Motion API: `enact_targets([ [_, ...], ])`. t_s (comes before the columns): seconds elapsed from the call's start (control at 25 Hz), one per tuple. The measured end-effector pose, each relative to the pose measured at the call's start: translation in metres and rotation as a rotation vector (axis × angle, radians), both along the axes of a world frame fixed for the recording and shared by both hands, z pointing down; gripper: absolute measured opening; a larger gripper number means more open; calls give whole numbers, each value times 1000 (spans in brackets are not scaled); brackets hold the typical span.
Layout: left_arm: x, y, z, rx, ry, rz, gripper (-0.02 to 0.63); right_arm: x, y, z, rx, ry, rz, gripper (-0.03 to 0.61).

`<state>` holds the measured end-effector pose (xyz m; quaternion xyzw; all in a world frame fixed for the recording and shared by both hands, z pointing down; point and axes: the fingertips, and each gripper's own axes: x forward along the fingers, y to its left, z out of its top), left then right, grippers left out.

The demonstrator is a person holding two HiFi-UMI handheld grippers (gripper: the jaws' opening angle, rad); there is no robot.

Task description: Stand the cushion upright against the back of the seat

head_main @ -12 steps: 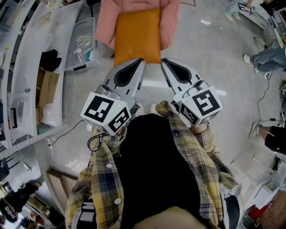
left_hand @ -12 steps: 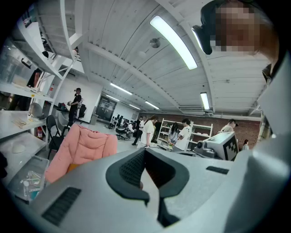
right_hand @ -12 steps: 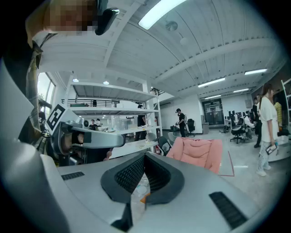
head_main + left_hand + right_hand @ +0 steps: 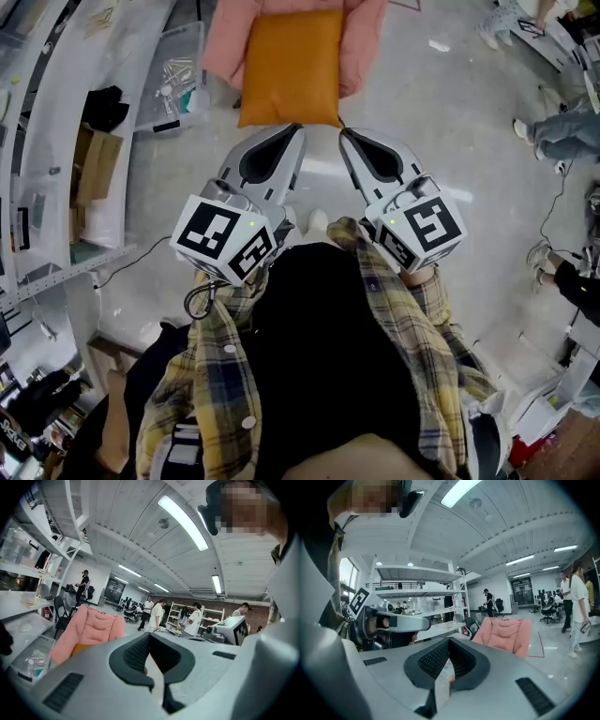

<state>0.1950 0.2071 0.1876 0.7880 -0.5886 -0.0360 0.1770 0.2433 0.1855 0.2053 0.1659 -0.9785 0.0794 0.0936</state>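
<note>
Both closed — left hand-held gripper [image 4: 296,127], right hand-held gripper [image 4: 341,130]; orange cushion [image 4: 291,66] on seat [image 4: 362,37].

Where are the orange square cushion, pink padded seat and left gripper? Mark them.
orange square cushion [image 4: 291,66]: head view, middle of its face.
pink padded seat [image 4: 506,634]: right gripper view, middle of its backrest.
left gripper [image 4: 294,131]: head view, tips of its jaws.

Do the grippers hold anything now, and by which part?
Nothing clearly. Both the left gripper and right gripper are shut, tips at the near edge of the orange cushion; a pinch on its corner cannot be told.
</note>
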Motion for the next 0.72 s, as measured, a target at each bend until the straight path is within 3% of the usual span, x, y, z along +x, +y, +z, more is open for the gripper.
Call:
enact_targets([
  [0.4,12,23,21,-27,19,-107,3,34,14,21,-34,24,-33,17],
  [0.72,7,38,29,-43,27,-145,4,30,27,31,-57,35,-72,17],
])
